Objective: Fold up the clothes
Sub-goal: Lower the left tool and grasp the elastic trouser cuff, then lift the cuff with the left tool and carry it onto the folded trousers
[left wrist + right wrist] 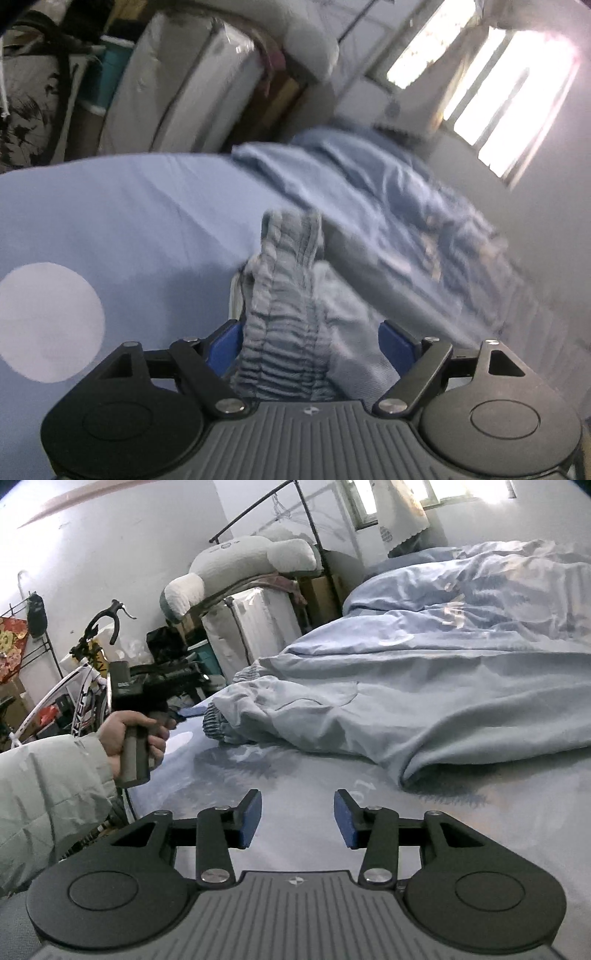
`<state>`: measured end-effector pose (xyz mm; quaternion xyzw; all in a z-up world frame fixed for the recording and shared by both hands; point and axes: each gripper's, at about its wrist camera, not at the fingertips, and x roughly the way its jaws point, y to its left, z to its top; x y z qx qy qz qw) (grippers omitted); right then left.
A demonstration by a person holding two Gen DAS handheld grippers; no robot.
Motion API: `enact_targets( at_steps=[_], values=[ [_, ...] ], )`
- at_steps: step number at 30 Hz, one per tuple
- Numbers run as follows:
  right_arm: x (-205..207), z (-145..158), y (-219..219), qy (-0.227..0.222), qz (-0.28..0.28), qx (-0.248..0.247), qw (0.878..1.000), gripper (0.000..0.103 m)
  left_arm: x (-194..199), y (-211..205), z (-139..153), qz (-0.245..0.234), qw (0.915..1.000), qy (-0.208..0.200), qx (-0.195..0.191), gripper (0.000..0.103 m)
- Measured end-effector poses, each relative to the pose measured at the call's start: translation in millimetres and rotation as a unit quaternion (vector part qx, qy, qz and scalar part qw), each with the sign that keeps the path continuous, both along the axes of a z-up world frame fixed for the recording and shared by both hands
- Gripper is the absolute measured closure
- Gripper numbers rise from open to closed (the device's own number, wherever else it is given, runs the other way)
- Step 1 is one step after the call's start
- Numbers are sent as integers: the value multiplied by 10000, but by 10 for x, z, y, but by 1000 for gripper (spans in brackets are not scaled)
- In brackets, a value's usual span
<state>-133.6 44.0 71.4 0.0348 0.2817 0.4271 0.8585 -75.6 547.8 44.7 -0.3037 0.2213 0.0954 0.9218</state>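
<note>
- Left wrist view: the left hand-held gripper (310, 343) has its blue pads set wide, and the gathered elastic waistband (284, 314) of a pale blue garment (343, 354) rises between them. The picture is blurred; whether the pads press the cloth cannot be told.
- Beneath lies the bed sheet (129, 206), blue with a white disc (48, 321) printed on it. A rumpled blue duvet (388, 199) lies beyond, under a bright window (509, 96).
- Right wrist view: the right hand-held gripper (297, 819) is released, its pads apart over bare sheet (295, 775), gripping nothing.
- The garment (351, 709) lies spread on the bed ahead, its ribbed cuff (216, 722) toward the left edge.
- The person's left hand (129, 738) grips the other tool's handle beside that cuff. A bicycle (85, 686) stands behind.
</note>
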Motion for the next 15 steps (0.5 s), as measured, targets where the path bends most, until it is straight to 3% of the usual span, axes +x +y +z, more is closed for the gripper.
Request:
enact_targets(
  at_steps=[1, 3, 7, 9, 12, 15],
  values=[
    [9, -4, -10, 9, -30, 2, 10000, 57, 35, 6, -43, -37, 9999, 75, -55, 28],
    [27, -18, -31, 53, -98, 20, 9999, 57, 57, 11, -97, -111, 9997, 73, -181, 42],
    [39, -43, -68, 88, -189, 11, 9998, 57, -22, -14, 50, -347, 9993, -31, 138, 58],
    [39, -36, -102, 89, -210, 41, 9997, 57, -188, 27, 160, -481, 9983, -310, 94, 70],
    [34, -20, -175, 96, -239, 138, 9996, 57, -458, 80, 207, -670, 9963, -544, -41, 69],
    [35, -35, -233, 138, -285, 176, 9993, 57, -501, 113, -87, -653, 9975, -103, -245, 67]
  ],
)
